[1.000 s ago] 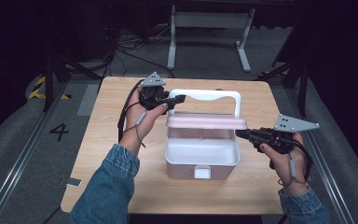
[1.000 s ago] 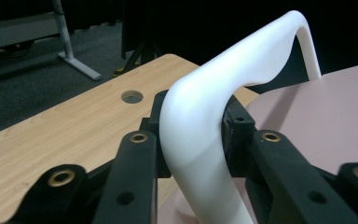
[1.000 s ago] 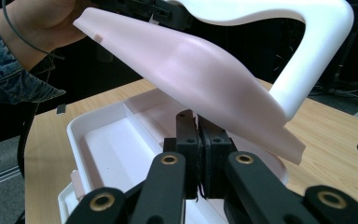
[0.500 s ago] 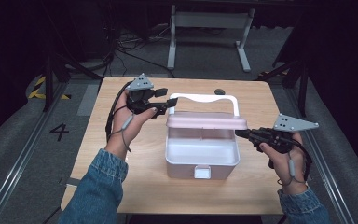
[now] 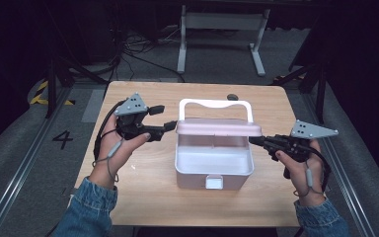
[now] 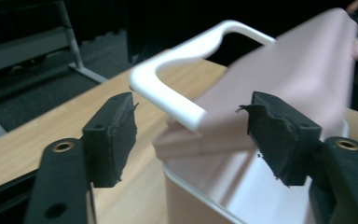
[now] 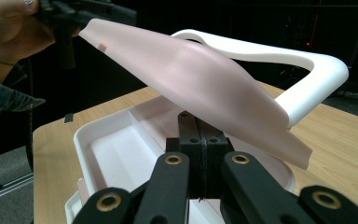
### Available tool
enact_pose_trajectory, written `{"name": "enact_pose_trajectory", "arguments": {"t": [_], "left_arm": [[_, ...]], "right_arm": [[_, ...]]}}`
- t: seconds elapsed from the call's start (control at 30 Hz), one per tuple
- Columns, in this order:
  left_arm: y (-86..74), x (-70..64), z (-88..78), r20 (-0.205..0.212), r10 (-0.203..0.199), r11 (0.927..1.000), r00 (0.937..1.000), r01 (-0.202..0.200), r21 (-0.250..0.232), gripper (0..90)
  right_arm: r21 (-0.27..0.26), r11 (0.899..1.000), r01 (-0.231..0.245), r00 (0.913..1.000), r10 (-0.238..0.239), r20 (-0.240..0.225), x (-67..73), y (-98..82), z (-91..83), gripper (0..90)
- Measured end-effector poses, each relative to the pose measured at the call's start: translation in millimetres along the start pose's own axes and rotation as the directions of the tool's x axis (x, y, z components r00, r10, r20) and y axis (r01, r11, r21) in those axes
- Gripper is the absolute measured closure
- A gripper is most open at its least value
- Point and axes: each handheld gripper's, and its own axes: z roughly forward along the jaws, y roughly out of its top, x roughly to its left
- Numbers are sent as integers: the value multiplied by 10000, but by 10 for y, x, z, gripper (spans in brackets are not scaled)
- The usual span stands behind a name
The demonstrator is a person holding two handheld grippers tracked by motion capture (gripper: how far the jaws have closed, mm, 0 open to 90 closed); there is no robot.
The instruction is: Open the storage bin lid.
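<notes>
- The left tool (image 5: 167, 117) has come away leftward from the lid (image 5: 219, 129) since the earlier frames; its jaws have just been opening and now stand released, nothing between the pads.
- In the left gripper view the white handle (image 6: 182, 65) and the lid's end lie ahead of the gap, untouched.
- The right tool (image 5: 254, 140) has kept its place, jaws clenched tight under the lid's right end; whether they pinch its edge I cannot tell.
- The left hand (image 5: 123, 143) hovers over the bench (image 5: 143, 197), tool level, pointing right; the right hand (image 5: 301, 158) points left.
- The lid stands raised over the open pink box (image 5: 214, 168), mid-bench.
</notes>
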Motion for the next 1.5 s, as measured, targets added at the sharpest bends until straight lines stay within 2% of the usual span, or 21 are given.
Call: {"name": "enact_pose_trajectory", "arguments": {"t": [0.17, 0.27, 0.37, 0.47, 0.6, 0.73, 0.83, 0.97, 1.07, 1.33, 1.5], "left_arm": [[-104, -78, -41, -212, 322, 9990, 9993, -315, 313, 282], [-167, -108, -51, -158, 402, 9986, 9991, -397, 343, 275], [-222, -144, -31, -278, 662, 9969, 9974, -650, 442, 273], [-240, -186, 6, -309, 714, 9971, 9970, -705, 301, 270], [-227, -235, 74, -153, 608, 9980, 9980, -611, -175, 268], [-200, -284, 145, -27, 708, 9972, 9975, -708, -258, 267], [-158, -301, 231, -180, 825, 9960, 9964, -831, -341, 268], [-127, -287, 302, -362, 676, 9969, 9971, -690, -387, 268], [-100, -294, 341, -332, 677, 9967, 9972, -690, -419, 268], [-21, -334, 430, -488, 1093, 9935, 9928, -1107, -279, 268], [8, -332, 496, -521, 1279, 9906, 9904, -1302, -429, 294]], "right_arm": [[-32, 10000, 4, 10000, -4, 17, 5, 6, 6, 900], [-54, 10000, 14, 10000, -14, -2, 16, 12, 2, 900], [-78, 10000, -46, 10000, 45, -12, 13, 13, 0, 900], [-66, 10000, -26, 10000, 26, 10, 15, 13, -1, 900], [-47, 10000, -57, 10000, 57, -19, 12, 13, -1, 900], [-54, 10000, -70, 10000, 70, -50, 12, 12, 1, 900], [-45, 10000, -74, 10000, 74, -58, 13, 12, 0, 900], [-81, 9999, -88, 9999, 88, -100, 10, 10, 1, 900], [-73, 9999, -111, 9999, 110, -111, 7, 10, -2, 900], [-55, 9998, -197, 9996, 195, -214, 0, 6, 4, 900], [-46, 9998, -205, 9995, 204, -222, 1, 5, 5, 900]]}}
